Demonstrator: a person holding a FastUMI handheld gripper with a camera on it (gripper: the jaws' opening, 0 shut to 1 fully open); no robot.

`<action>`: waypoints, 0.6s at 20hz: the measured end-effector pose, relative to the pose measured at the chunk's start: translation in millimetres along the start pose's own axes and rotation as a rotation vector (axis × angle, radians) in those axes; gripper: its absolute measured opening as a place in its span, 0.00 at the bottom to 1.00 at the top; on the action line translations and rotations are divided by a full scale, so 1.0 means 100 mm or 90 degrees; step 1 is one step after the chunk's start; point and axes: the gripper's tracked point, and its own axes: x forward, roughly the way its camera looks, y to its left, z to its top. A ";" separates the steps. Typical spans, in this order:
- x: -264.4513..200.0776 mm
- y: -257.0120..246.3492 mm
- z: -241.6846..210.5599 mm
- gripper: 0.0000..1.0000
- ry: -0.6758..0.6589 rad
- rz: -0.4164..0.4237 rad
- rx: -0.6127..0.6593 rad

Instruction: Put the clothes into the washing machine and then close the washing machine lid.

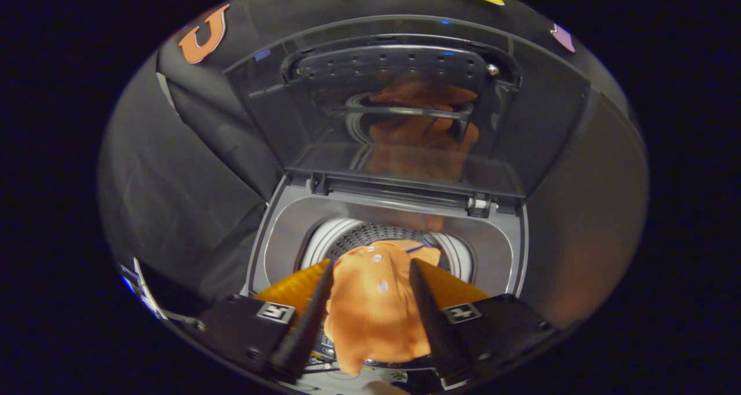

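An orange garment (370,308) with small white dots is bunched between my two fingers, and my gripper (370,264) is shut on it. It hangs over the round drum opening (370,236) of a grey top-loading washing machine (278,233). The garment's far end reaches over the perforated drum wall, and its near end drapes down past the machine's front edge. The machine's dark see-through lid (405,123) stands upright behind the opening, hinged at the back, with the orange cloth reflected in it.
Black cloth walls close in on the machine on the left, on the right and behind the lid. The lid's hinge bar (399,189) runs across just beyond the drum. The machine's grey top frame rings the opening.
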 end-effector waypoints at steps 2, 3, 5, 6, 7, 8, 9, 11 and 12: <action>0.02 -0.01 0.00 0.92 -0.011 -0.008 -0.005; 0.03 -0.01 -0.01 0.92 -0.015 -0.011 -0.003; 0.01 -0.01 -0.02 0.90 -0.019 -0.013 0.002; 0.00 -0.03 -0.02 0.91 -0.019 -0.015 0.004; -0.02 -0.03 -0.02 0.90 -0.022 -0.015 0.010; -0.02 -0.04 -0.01 0.90 -0.026 -0.013 0.011; -0.04 -0.06 -0.03 0.90 -0.023 -0.015 0.010; -0.08 -0.08 -0.02 0.90 -0.028 -0.019 0.008; -0.11 -0.08 0.00 0.91 -0.033 -0.018 0.007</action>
